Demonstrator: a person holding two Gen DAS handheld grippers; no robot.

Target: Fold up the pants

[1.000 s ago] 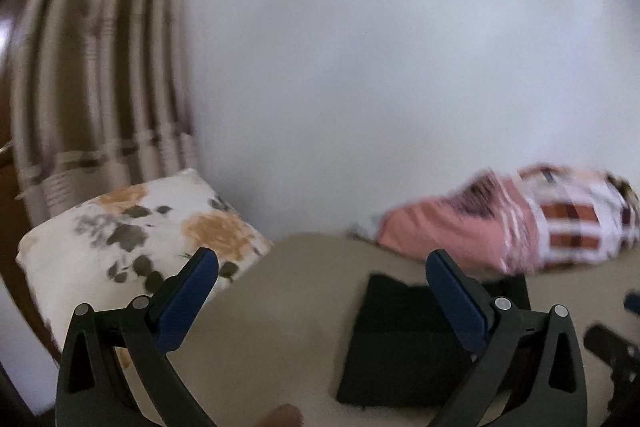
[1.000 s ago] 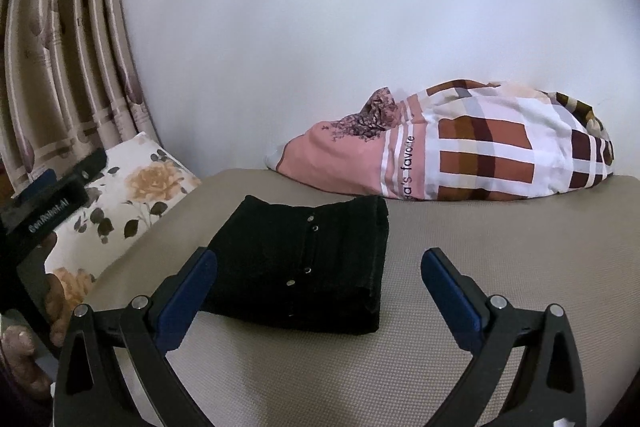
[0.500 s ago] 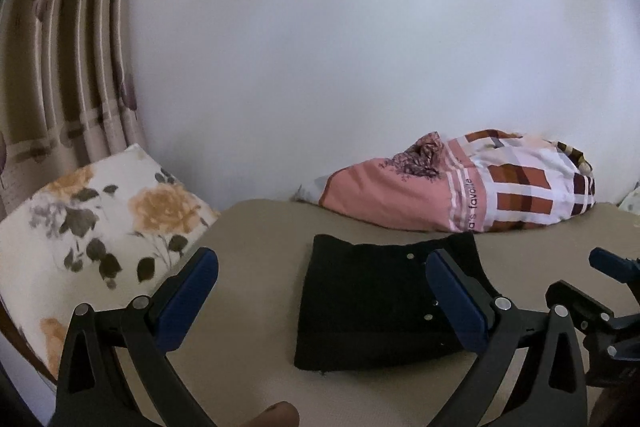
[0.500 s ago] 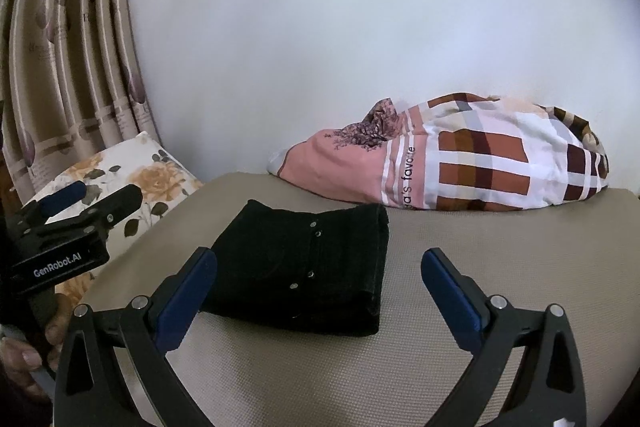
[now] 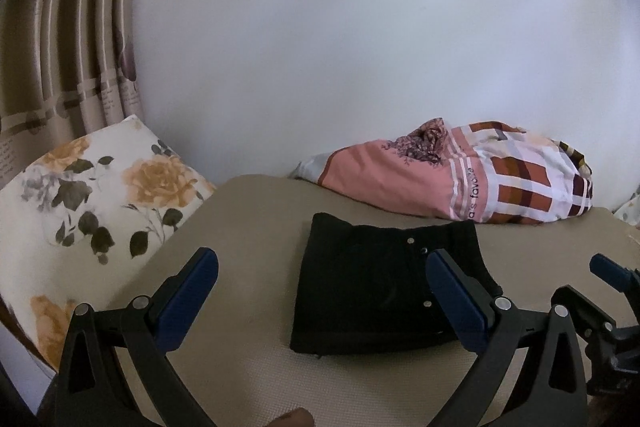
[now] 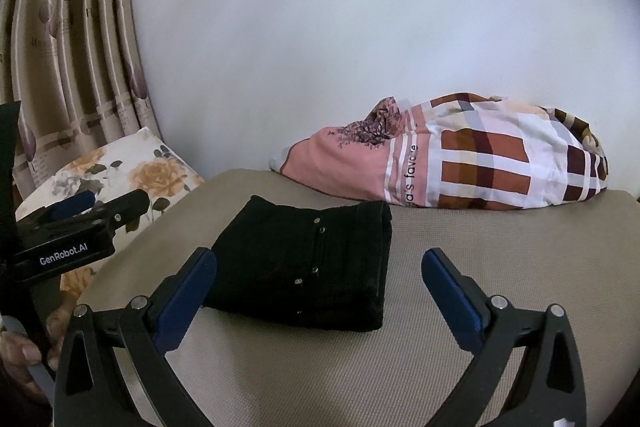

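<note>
We see the black pants (image 6: pixel 308 263) folded on the bed (image 6: pixel 480 287), just in front of the plaid pillow (image 6: pixel 460 159). Our left hand-held gripper (image 5: pixel 322 287) and right hand-held gripper (image 6: pixel 320 283) hover released, grasping nothing.

pants (image 6: pixel 312 263) black | pillow (image 5: pixel 96 195) white, orange floral | bundle (image 6: pixel 460 159) pink plaid | mat (image 6: pixel 480 267) beige

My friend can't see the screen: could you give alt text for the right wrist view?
Black pants lie folded on a beige bed, ahead of the open right gripper, which holds nothing. A patterned bundle sits behind, against the wall.
</note>
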